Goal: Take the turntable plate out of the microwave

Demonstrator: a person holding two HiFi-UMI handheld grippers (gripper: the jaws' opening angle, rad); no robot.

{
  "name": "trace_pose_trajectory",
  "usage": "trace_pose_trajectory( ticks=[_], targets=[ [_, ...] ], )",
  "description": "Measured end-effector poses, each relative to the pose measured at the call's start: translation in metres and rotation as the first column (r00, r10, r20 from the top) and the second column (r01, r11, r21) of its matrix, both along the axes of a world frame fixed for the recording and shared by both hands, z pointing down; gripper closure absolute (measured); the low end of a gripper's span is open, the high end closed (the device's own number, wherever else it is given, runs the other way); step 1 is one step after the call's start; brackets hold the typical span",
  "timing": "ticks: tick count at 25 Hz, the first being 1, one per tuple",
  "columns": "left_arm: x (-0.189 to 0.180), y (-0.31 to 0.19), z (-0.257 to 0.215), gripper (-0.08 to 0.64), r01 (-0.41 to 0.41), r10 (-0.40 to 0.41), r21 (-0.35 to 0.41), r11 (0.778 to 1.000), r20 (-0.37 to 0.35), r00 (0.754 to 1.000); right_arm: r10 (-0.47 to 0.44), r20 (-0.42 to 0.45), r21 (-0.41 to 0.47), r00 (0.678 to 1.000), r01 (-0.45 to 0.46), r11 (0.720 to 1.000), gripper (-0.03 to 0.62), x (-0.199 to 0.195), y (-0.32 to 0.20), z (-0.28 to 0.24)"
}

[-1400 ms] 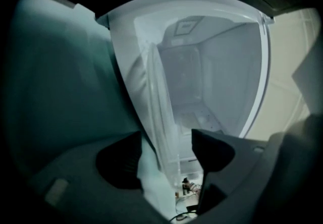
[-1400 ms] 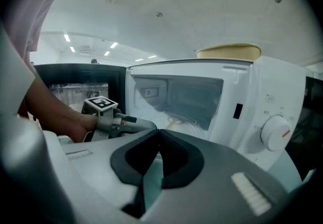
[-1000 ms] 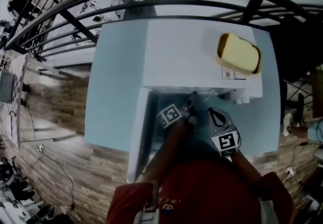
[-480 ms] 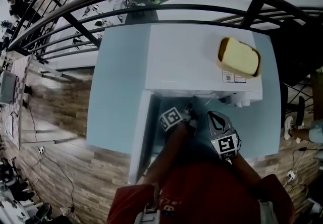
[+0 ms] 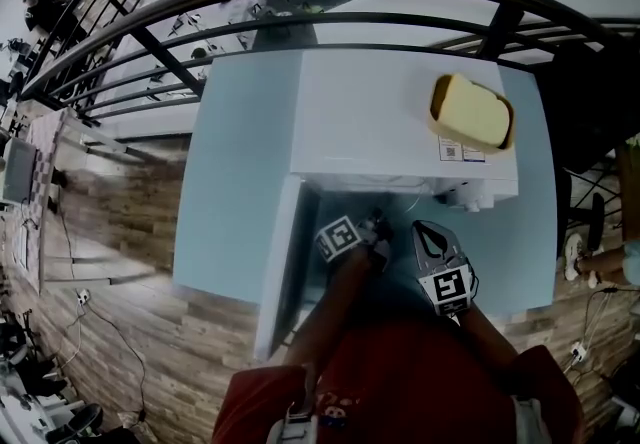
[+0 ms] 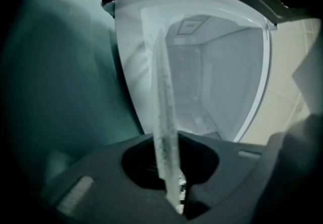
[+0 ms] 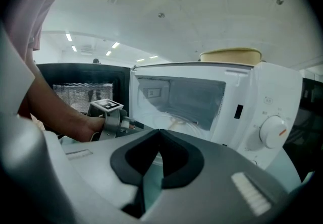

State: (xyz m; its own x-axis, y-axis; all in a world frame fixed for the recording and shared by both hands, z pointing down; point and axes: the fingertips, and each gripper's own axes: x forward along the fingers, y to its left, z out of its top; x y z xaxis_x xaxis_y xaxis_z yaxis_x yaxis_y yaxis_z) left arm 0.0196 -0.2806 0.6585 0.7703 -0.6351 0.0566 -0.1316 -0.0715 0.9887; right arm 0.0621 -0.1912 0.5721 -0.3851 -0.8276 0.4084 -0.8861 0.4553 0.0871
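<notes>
The white microwave (image 5: pixel 400 122) stands with its door (image 5: pixel 275 272) swung open to the left. My left gripper (image 5: pixel 376 224) reaches level into the microwave's mouth. Its jaws are closing on the rim of the clear glass turntable plate (image 6: pixel 164 117), which runs edge-on between them, and the pads press on it. In the right gripper view the plate (image 7: pixel 174 119) lies low in the cavity with the left gripper (image 7: pixel 126 124) at its near edge. My right gripper (image 5: pixel 428 228) hangs shut and empty in front of the control panel, pointing slightly down.
A tan bowl (image 5: pixel 472 112) sits on top of the microwave at the right. The control knob (image 7: pixel 272 131) is on the right panel. The microwave rests on a pale blue table (image 5: pixel 225 182). Black railings (image 5: pixel 300 7) curve behind it, with wooden floor to the left.
The left gripper has drawn back a little at the microwave's mouth. The right gripper has stayed where it was.
</notes>
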Motion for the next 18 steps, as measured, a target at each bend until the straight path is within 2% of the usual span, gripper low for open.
trace_pose_trajectory(
  ticks=[4, 7, 11, 14, 18],
  targets=[
    [-0.003, 0.010, 0.000, 0.533, -0.005, 0.005, 0.020, 1.000, -0.010, 1.000, -0.009, 0.026, 0.033, 1.000, 0.008, 0.999, 0.592, -0.001, 0.004, -0.001],
    [-0.007, 0.021, 0.004, 0.534, -0.004, 0.004, -0.004, 1.000, 0.003, 1.000, -0.016, 0.029, 0.040, 0.999, 0.015, 0.999, 0.592, -0.001, 0.010, -0.002],
    [-0.006, 0.034, -0.004, 0.535, 0.000, 0.000, 0.008, 1.000, -0.034, 0.999, -0.021, 0.027, 0.049, 0.999, 0.020, 0.999, 0.592, 0.001, 0.019, -0.006],
    [-0.009, 0.047, -0.003, 0.532, 0.011, -0.011, -0.003, 1.000, 0.000, 1.000, -0.024, 0.026, 0.059, 0.999, 0.022, 0.998, 0.592, 0.006, 0.026, -0.009],
    [-0.009, 0.063, -0.003, 0.532, 0.011, -0.011, 0.009, 1.000, -0.004, 1.000, -0.023, 0.030, 0.068, 0.999, 0.020, 0.997, 0.592, 0.013, 0.037, -0.012]
  ],
)
